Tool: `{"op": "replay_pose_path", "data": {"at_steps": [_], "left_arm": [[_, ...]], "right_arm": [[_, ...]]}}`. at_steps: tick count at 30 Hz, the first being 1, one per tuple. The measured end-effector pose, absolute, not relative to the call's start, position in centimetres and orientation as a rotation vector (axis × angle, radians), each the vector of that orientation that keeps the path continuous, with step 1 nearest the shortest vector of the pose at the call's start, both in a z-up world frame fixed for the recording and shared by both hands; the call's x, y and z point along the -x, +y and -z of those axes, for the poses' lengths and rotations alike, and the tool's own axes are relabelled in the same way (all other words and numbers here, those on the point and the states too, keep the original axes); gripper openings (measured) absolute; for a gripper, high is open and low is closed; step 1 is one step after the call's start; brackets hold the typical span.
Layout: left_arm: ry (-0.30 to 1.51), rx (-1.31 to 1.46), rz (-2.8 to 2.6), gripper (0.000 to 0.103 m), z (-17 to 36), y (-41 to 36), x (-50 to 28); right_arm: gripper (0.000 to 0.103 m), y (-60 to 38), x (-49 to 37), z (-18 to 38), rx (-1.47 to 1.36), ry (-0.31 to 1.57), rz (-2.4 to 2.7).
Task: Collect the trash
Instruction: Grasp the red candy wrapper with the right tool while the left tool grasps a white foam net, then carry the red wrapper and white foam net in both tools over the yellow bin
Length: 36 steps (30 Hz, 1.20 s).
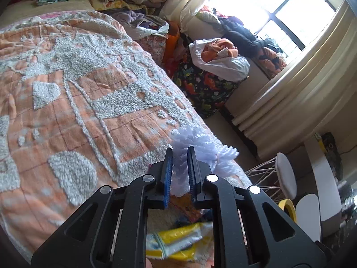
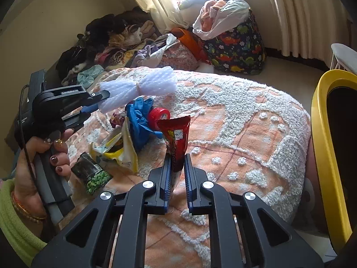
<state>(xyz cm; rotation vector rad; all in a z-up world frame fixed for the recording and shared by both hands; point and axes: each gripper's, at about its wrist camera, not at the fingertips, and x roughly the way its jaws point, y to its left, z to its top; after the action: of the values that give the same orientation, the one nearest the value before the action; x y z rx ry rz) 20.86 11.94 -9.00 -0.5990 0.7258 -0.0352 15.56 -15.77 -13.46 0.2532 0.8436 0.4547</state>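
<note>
White foam netting (image 2: 138, 87) — bundled, banded — clamped in left jaws; right jaws pinch red wrapper (image 2: 176, 138), seemingly crumpled.

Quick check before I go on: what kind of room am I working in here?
Most likely a lived-in bedroom. A bed under an orange and white tufted blanket fills the view, loose clothes are heaped at its far end, and a curtained window lets daylight in.

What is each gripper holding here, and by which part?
The left gripper clamps the white foam netting bundle by one end. The right gripper pinches the red snack packet by its lower end.
</note>
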Motion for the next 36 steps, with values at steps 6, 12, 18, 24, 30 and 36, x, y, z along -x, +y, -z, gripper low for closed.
{"op": "replay_pose_path", "data": {"at_steps": [6, 12, 18, 24, 30, 36], "left_arm": [[0.664, 0.600, 0.074, 0.008, 7.5, 10.8, -18.3], [0.626, 0.583, 0.109, 0.008, 5.9, 9.5, -16.4], [0.600, 0.551, 0.124, 0.008, 4.8, 8.6, -14.5], [0.589, 0.552, 0.132, 0.008, 4.4, 8.4, -13.2], [0.574, 0.540, 0.137, 0.008, 3.7, 8.0, -12.0], [0.568, 0.526, 0.148, 0.008, 3.2, 7.4, -11.6]], "right_arm": [[0.010, -15.9, -14.7, 12.8, -0.244, 0.824, -0.468], [0.010, -16.3, -13.7, 12.2, -0.238, 0.803, -0.473], [0.010, -16.7, -13.0, 11.7, -0.241, 0.788, -0.481], [0.010, -17.4, -12.2, 10.9, -0.242, 0.767, -0.488], [0.010, -18.4, -11.7, 9.9, -0.258, 0.737, -0.489], [0.010, -19.7, -11.2, 8.5, -0.263, 0.696, -0.476]]}}
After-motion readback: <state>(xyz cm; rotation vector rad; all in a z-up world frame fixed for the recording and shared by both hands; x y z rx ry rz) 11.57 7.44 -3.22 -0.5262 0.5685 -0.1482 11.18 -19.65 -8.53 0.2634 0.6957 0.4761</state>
